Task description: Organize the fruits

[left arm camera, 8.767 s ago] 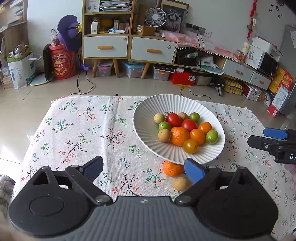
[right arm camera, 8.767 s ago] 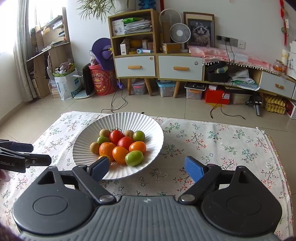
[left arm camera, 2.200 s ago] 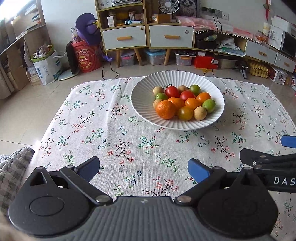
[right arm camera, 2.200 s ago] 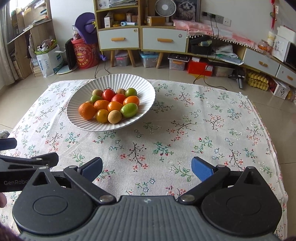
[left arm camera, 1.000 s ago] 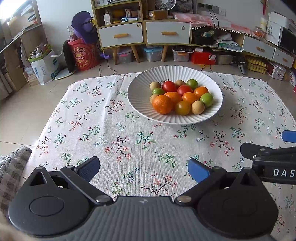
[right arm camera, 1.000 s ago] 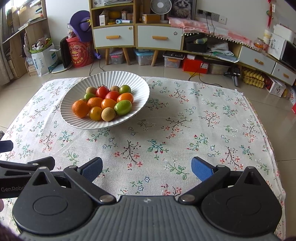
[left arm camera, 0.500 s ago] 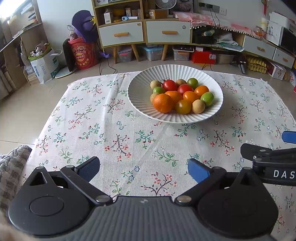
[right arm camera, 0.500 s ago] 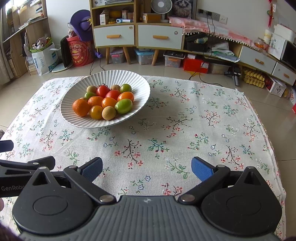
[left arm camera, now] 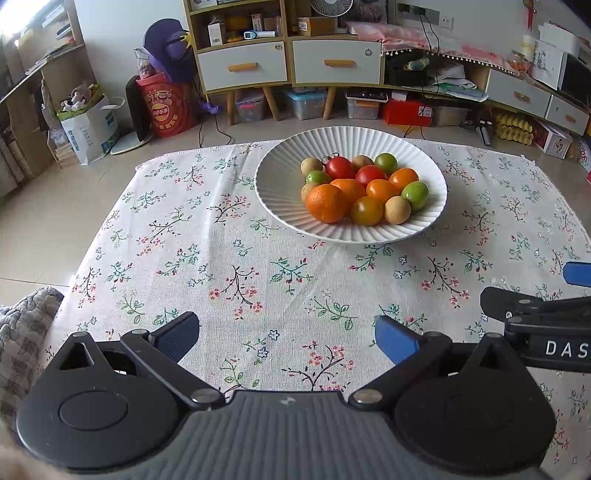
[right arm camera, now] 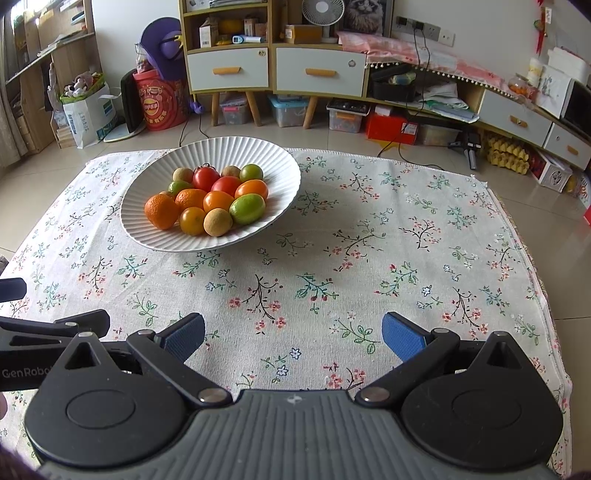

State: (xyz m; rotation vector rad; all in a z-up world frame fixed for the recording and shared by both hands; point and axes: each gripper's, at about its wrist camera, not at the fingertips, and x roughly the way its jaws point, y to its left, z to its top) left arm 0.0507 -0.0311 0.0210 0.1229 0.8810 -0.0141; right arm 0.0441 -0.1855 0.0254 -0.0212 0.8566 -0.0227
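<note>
Pale, glossy floor tiles (right arm camera: 369, 142) run back to a white wall (right arm camera: 491, 33) with power sockets (right arm camera: 421, 26). Against it stands a wooden cabinet with two white drawers (right arm camera: 273, 70) and orange handles, open shelves above holding boxes and papers, a small fan (right arm camera: 316, 14) on top. Storage bins (right arm camera: 288, 110) sit tucked underneath. To the left: a red drum (right arm camera: 160, 101) beside a purple hat (right arm camera: 164, 46), a paper bag (right arm camera: 86, 112), bookshelves (right arm camera: 48, 55). Daylight pours in from the far left. A low unit (right arm camera: 517, 118) stretches right, cluttered. Up front, a floral cloth (right arm camera: 369, 258) covers the desk.
</note>
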